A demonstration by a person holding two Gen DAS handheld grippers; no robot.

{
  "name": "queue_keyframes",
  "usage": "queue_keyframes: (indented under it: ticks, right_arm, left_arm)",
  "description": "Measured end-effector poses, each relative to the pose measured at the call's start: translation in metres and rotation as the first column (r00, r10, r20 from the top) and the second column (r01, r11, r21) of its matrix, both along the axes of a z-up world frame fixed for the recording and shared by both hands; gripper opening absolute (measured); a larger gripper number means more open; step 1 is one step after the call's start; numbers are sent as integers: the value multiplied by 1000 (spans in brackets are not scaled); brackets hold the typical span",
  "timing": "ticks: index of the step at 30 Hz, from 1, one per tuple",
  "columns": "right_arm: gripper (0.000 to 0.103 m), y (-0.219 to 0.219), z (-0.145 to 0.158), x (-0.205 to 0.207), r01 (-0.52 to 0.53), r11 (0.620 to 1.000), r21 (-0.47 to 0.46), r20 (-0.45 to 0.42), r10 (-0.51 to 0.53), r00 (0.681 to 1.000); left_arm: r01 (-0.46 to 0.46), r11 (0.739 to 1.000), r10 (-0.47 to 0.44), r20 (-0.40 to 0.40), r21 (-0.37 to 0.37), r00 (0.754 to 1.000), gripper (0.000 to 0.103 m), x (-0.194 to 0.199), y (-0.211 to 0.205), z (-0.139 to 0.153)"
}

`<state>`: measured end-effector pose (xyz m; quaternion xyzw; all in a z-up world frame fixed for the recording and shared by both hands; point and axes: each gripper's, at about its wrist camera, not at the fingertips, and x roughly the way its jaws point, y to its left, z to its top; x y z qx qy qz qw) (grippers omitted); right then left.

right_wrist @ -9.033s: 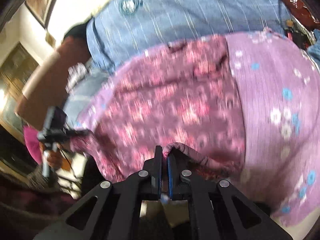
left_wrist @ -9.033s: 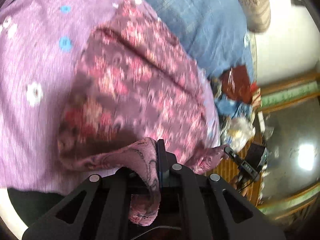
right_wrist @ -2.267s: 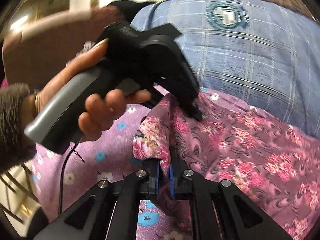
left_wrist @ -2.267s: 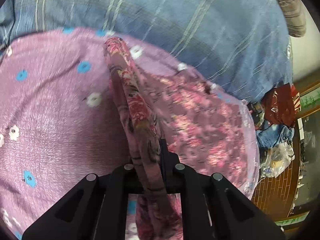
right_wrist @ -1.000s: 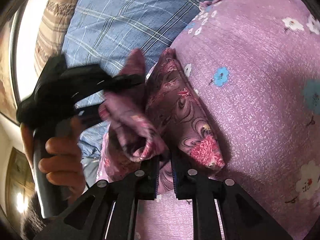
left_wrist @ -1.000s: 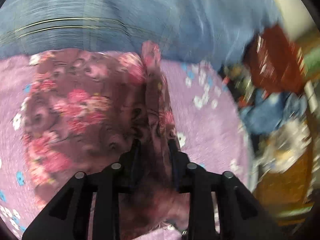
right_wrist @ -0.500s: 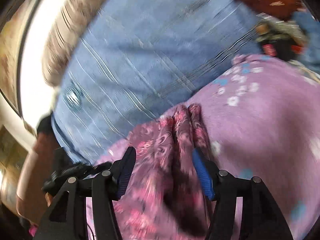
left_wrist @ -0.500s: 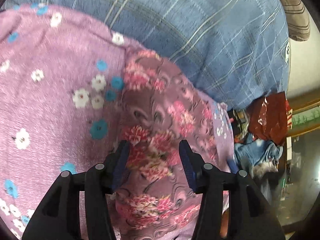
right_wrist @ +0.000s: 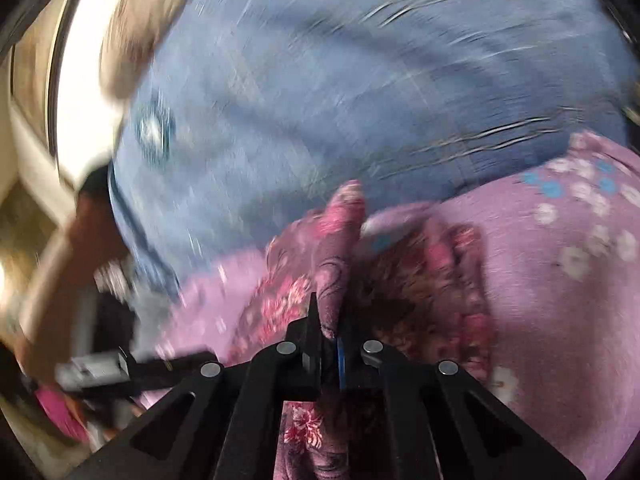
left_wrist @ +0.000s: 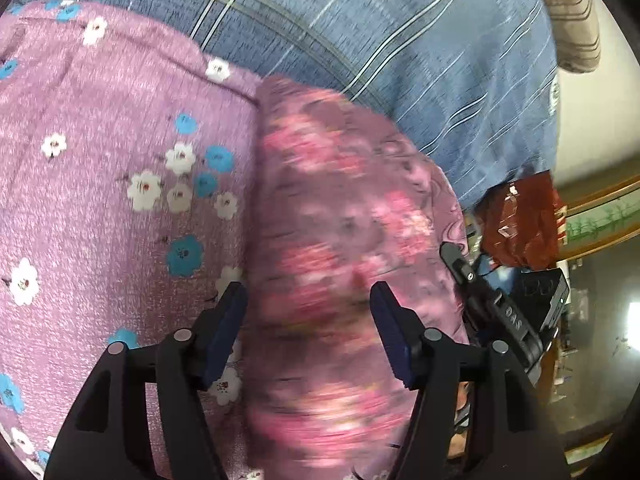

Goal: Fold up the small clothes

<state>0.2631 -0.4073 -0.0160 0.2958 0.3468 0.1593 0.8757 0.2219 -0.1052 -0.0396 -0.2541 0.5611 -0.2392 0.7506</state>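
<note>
A small maroon garment with a pink flower print (left_wrist: 344,216) lies folded in a long strip on a purple flowered sheet (left_wrist: 112,152). My left gripper (left_wrist: 308,320) is open and hovers over the near end of the garment, one finger on each side, holding nothing. In the right wrist view my right gripper (right_wrist: 330,330) is shut on an edge of the same garment (right_wrist: 336,256) and lifts a fold of it up off the sheet (right_wrist: 560,280). This view is blurred by motion.
A blue plaid bedcover (left_wrist: 380,32) lies behind the purple sheet. A striped pillow (left_wrist: 572,12) is at the far right. A red bag (left_wrist: 520,220) and a black camera on a stand (left_wrist: 500,316) are past the bed's right edge.
My left gripper let go of the garment, opened wide and stays over it. My right gripper opened half a second ago and has now shut on a fold of the garment.
</note>
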Motion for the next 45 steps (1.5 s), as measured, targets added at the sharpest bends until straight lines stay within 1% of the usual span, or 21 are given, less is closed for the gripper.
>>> queue_keyframes:
  ticks: [5,7,8,10,12,14,15,16,17,18,19,22,25,29,32,34,36,40,42,43,45]
  right_arm:
    - [4,-21,-48,4,81,995,-52,-177,-89,980]
    - [6,-25,-43,-7,87,996,-16,-163,-88,983]
    - [12,-28,-40,-13,87,996,5,-154,-86,984]
    - [17,-38,-30,-35,74,991,114,-134,-59,989]
    - [47,-44,-27,-51,39,977,208,-121,-14,993]
    - [66,-46,-31,-76,-1,963,269,-103,30,994]
    - [66,-43,-34,-81,-16,961,275,-104,47,993]
    - [66,-38,-39,-89,-36,965,261,-118,69,991]
    - [46,-33,-41,-94,-48,974,221,-136,79,988]
    - [13,-26,-38,-99,-72,984,166,-133,94,987]
    - [13,-20,-30,-110,-90,990,109,-95,101,990]
    - [13,-18,-17,-141,-39,997,72,7,39,999]
    - [14,-16,-59,-133,-1,1000,-23,-172,-3,985]
    - [26,-31,-43,-150,84,996,43,-158,-76,985]
    - [27,-40,-8,-165,152,985,80,-12,-152,988]
    - [31,-35,7,-163,129,987,94,59,-135,989]
    - [33,-20,16,-160,103,994,42,100,-107,989]
    - [31,14,-16,-130,86,986,-139,30,-83,996]
    - [31,19,-45,-119,85,978,-189,-55,-97,994]
    - [31,16,-48,-125,113,980,-161,-6,-115,993]
    - [30,8,-43,-127,103,988,-119,-29,-108,994]
  left_arm:
    - [43,995,-40,-40,94,998,64,-7,-23,-18]
    - [44,996,-41,-44,82,998,63,-14,-20,-14]
    - [49,996,-46,-49,69,998,63,-18,-18,-12]
    - [67,997,-64,-47,49,997,63,-31,-13,-6]
    - [84,996,-83,-31,34,996,64,-46,-11,-2]
    - [102,994,-101,-30,35,994,67,-62,-16,-6]
    - [105,994,-104,-39,39,994,67,-64,-19,-10]
    - [112,993,-109,-61,42,992,67,-69,-22,-15]
    - [116,992,-112,-82,39,990,67,-73,-23,-19]
    - [119,992,-116,-101,29,988,67,-77,-24,-22]
    - [120,993,-117,-110,22,987,67,-82,-25,-26]
    - [122,992,-119,-68,35,990,67,-91,-26,-27]
    - [136,987,-130,-69,82,989,66,-94,-30,-22]
    - [177,983,-176,-22,40,984,66,-108,-17,-3]
    - [127,992,-127,61,-1,990,66,-110,0,21]
    - [111,993,-114,95,35,989,66,-106,-8,29]
    - [119,990,-125,91,74,988,66,-102,-20,25]
    - [153,963,-154,-12,222,988,66,-100,-38,-19]
    - [143,968,-152,27,207,988,67,-105,-36,-21]
    - [160,965,-169,27,206,985,67,-107,-35,-17]
    - [192,968,-198,16,161,980,67,-105,-33,-8]
